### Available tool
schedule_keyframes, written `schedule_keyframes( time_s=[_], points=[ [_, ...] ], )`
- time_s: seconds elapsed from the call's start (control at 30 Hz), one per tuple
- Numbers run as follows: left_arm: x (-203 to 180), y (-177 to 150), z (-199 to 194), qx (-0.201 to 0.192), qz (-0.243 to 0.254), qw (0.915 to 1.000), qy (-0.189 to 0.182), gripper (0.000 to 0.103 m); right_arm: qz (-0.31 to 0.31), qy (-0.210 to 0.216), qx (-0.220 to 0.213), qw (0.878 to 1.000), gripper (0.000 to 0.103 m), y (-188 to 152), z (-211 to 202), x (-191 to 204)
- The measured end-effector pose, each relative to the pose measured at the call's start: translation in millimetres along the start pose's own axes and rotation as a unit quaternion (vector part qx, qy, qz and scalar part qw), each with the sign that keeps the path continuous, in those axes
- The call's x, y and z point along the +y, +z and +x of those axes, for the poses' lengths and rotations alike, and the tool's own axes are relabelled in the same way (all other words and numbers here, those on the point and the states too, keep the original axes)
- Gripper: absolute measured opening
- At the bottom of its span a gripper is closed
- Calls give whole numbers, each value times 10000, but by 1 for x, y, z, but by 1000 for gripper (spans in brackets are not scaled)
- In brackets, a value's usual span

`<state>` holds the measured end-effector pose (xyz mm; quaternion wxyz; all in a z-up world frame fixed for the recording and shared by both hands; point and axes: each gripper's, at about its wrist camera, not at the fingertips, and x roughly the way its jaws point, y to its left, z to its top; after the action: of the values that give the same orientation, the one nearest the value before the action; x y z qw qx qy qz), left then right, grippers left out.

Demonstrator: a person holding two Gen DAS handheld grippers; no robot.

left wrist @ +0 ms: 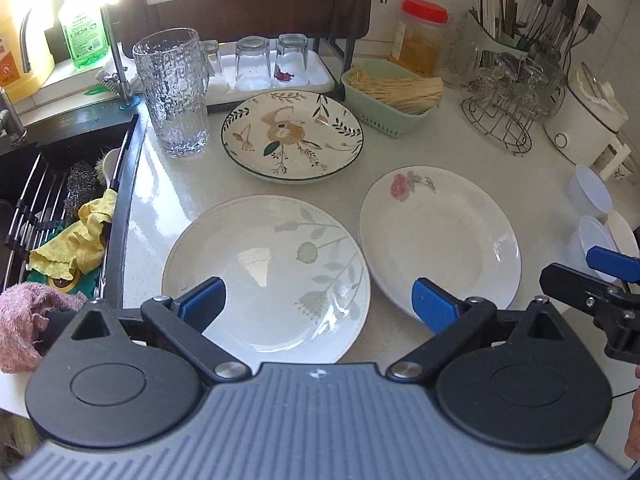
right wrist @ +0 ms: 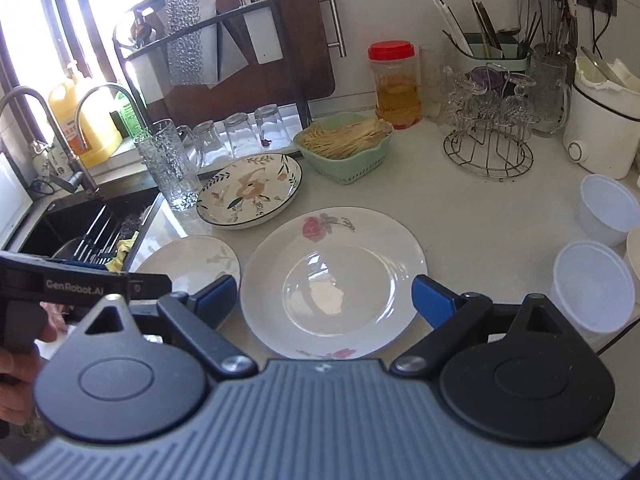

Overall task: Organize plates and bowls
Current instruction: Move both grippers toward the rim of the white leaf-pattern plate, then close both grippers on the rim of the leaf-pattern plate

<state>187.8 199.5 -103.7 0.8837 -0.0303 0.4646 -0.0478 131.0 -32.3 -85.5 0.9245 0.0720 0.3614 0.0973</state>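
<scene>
Left gripper (left wrist: 318,304) stands wide open, empty, directly above the leaf plate (left wrist: 266,276) by the sink. To its right, my right gripper (right wrist: 322,300), equally spread and empty, hangs over the rose plate (right wrist: 334,282); each plate lies nearest its own claw.

Three plates lie on a pale kitchen counter (left wrist: 400,152). The left gripper (left wrist: 318,302) hangs above the near edge, blue pads wide apart with nothing between them, over a leaf-patterned plate (left wrist: 266,276). A rose-printed plate (left wrist: 440,236) lies just right of it, and a floral plate with a dark rim (left wrist: 292,134) sits farther back beside a textured glass pitcher (left wrist: 172,92). The right gripper (left wrist: 600,280) enters at the right edge near translucent plastic bowls (left wrist: 588,216). Cloths fill the sink (left wrist: 60,184) at left.
</scene>
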Motion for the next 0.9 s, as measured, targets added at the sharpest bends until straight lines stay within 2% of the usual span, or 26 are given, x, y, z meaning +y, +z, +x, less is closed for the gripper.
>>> schedule_keyframes(
  time_s=[0.17,0.33,0.47,0.53,0.57,0.7,0.77,0.83,0.9],
  points=[
    [34,5,21,230,88,9995,-186,101,282,-74,171,9994,95,-6,22,21],
    [67,5,40,438,166,9985,-285,101,487,-117,428,9978,79,-12,42,42],
    [86,6,53,512,189,9980,-326,100,621,-58,676,9958,77,-19,61,61],
    [93,6,60,540,205,9977,-347,99,715,-16,794,9943,65,-22,70,68],
    [97,5,63,554,195,9976,-367,99,733,-22,827,9939,63,-24,74,71],
    [105,4,73,581,174,9973,-412,90,848,-135,1028,9910,48,-29,87,79],
    [108,3,77,577,135,9973,-429,87,930,-149,1125,9892,43,-30,93,80],
    [111,2,79,562,97,9974,-433,82,940,-145,1154,9888,33,-31,96,81],
    [114,1,82,560,19,9975,-437,77,983,-92,1182,9881,32,-30,101,82]
  ],
)
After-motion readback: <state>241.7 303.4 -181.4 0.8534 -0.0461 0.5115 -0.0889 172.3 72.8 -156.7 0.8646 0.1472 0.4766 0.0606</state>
